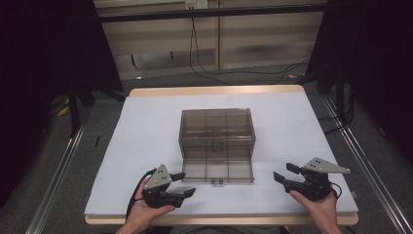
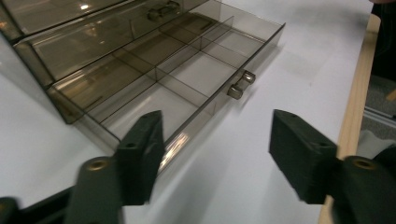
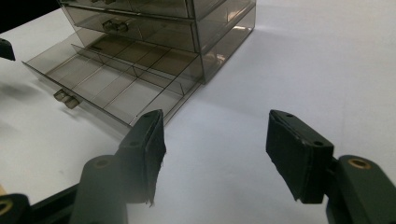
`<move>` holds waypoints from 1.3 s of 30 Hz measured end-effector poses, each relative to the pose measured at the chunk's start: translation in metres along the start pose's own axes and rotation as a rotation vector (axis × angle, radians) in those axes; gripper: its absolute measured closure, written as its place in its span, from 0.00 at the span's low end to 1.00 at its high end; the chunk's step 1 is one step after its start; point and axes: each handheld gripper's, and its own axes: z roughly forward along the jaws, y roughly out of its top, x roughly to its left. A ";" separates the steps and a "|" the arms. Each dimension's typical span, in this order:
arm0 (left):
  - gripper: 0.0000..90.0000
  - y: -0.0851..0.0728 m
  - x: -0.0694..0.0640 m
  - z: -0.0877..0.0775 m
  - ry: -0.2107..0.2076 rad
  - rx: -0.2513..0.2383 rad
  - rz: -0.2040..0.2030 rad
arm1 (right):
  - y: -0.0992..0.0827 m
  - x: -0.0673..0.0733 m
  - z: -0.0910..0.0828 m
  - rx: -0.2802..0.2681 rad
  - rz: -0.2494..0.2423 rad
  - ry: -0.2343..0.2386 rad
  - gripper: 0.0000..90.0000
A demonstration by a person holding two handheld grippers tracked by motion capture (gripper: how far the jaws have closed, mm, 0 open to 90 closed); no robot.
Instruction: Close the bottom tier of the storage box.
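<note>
Left gripper (image 1: 184,184): near table edge, just left of the pulled-out drawer's front corner – jaws spread, nothing between them
Drawer unit (image 1: 217,127): smoky clear plastic, mid-table on the white sheet (image 1: 141,136)
Bottom drawer (image 1: 217,170): pulled out toward the person, dividers inside, compartments bare; two small knobs (image 2: 242,84) on its front
Right gripper (image 1: 285,172): right of the drawer, well apart – jaws parted, holding nothing

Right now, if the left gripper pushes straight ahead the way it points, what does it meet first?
Probably the pulled-out bottom drawer: the left gripper, jaws open and empty, points at its front wall near the two knobs. Depth is unclear.
</note>
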 end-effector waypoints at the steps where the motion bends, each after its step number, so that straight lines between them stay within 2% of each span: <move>1: 0.46 0.000 0.000 0.000 0.000 0.000 0.000 | 0.000 0.000 0.000 0.000 0.000 0.000 0.42; 6: 0.62 0.008 0.000 0.005 -0.009 -0.004 0.019 | 0.000 0.001 0.001 0.005 -0.007 0.002 0.41; 8: 0.68 0.013 -0.001 0.012 -0.026 -0.005 0.023 | 0.000 0.002 0.001 0.001 -0.005 0.007 0.40; 11: 0.75 0.018 -0.002 0.016 -0.047 0.002 0.050 | 0.001 0.002 0.001 0.000 -0.004 0.009 0.38; 14: 0.82 0.021 -0.004 0.018 -0.052 -0.001 0.048 | 0.001 0.002 0.001 -0.002 -0.008 0.011 0.37; 17: 0.88 0.025 -0.005 0.022 -0.066 0.001 0.069 | 0.001 0.002 0.001 -0.003 -0.005 0.013 0.37; 19: 0.89 0.026 -0.005 0.023 -0.071 0.004 0.067 | 0.001 0.002 0.001 -0.003 -0.005 0.014 0.36; 20: 0.91 0.029 -0.005 0.025 -0.084 0.024 0.093 | 0.001 0.002 0.001 -0.001 -0.003 0.014 0.36; 23: 0.94 0.034 -0.007 0.032 -0.102 0.038 0.093 | 0.001 0.002 0.001 0.000 -0.003 0.011 0.36; 24: 0.95 0.035 -0.006 0.033 -0.107 0.043 0.106 | 0.001 0.002 0.001 0.000 -0.002 0.011 0.36; 25: 0.97 0.037 -0.006 0.035 -0.112 0.035 0.096 | 0.001 0.002 0.001 -0.001 -0.003 0.011 0.36; 28: 1.00 0.040 -0.005 0.040 -0.120 0.042 0.104 | 0.001 0.002 0.000 -0.002 -0.003 0.014 0.36; 33: 1.00 0.042 -0.006 0.048 -0.138 0.069 0.110 | 0.001 0.001 0.000 -0.003 0.001 0.014 0.36; 36: 1.00 0.042 -0.007 0.050 -0.144 0.081 0.130 | 0.001 0.001 0.000 -0.004 0.000 0.013 0.36; 39: 1.00 0.038 -0.007 0.053 -0.150 0.081 0.118 | 0.001 0.001 0.000 0.000 0.001 0.014 0.36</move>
